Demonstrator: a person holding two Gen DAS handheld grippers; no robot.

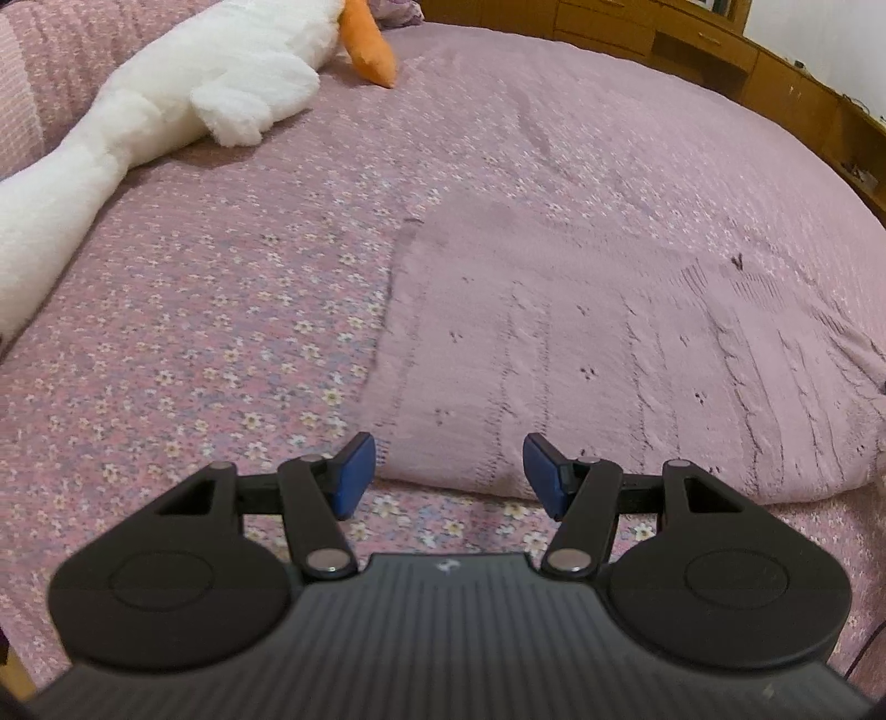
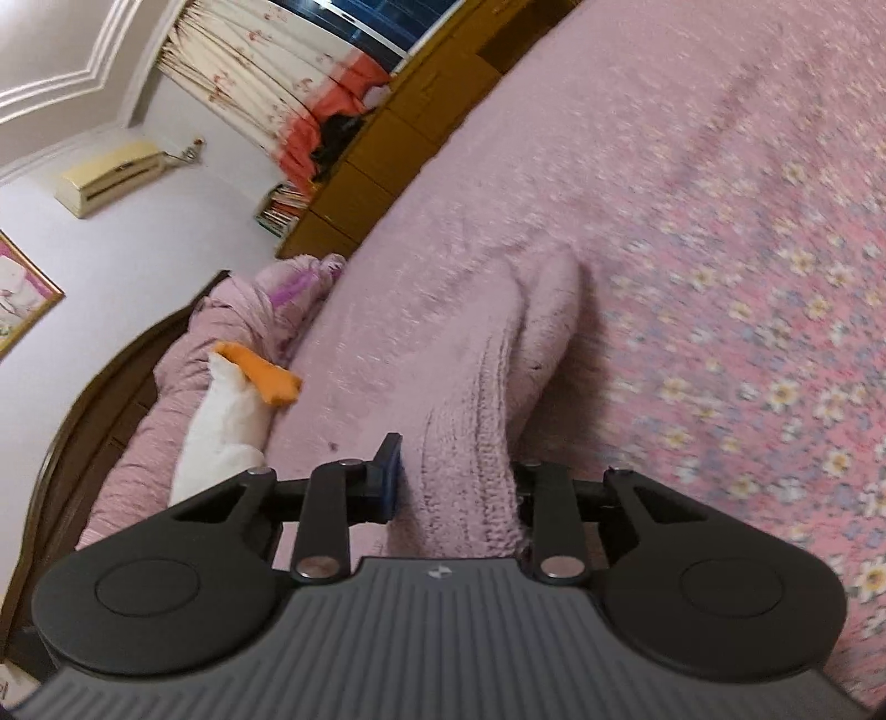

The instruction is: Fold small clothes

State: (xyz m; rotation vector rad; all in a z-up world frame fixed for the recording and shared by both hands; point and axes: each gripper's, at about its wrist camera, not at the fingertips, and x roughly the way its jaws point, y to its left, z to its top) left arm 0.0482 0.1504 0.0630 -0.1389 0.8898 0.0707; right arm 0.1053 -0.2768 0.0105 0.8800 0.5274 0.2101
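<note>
Two hand-held grippers work over a bed. The left hand-held gripper [image 1: 449, 476] has its blue pads [image 1: 354, 471] spread wide apart with nothing between them; they hover just above the near edge of a pink knit sweater [image 1: 581, 343], one pad over the floral bedspread [image 1: 194, 310] at the garment's near left corner, the other over the knit itself. The sweater lies flat on the bedspread, spreading away to the right, with cable ribs and small eyelet holes showing across it; its left edge runs straight up from the pads.

The right hand-held gripper [image 2: 457, 482] is clamped on the sweater [image 2: 470, 432]: a thick bunch of the knit fills the gap between the pads, one blue pad [image 2: 387, 476] pressed against its left side, the other hidden behind the fabric. From the grip the knit runs forward as a raised fold that lies back down on the bedspread [image 2: 747, 277] further on. This view is tilted and somewhat blurred.

A white plush goose [image 1: 166, 111] with an orange beak [image 1: 368, 44] lies along the far left of the bed, well apart from the sweater. Wooden cabinets [image 1: 692, 50] border the bed beyond. The right view also shows a curtain [image 2: 249, 72] and a wall air conditioner [image 2: 108, 177].
</note>
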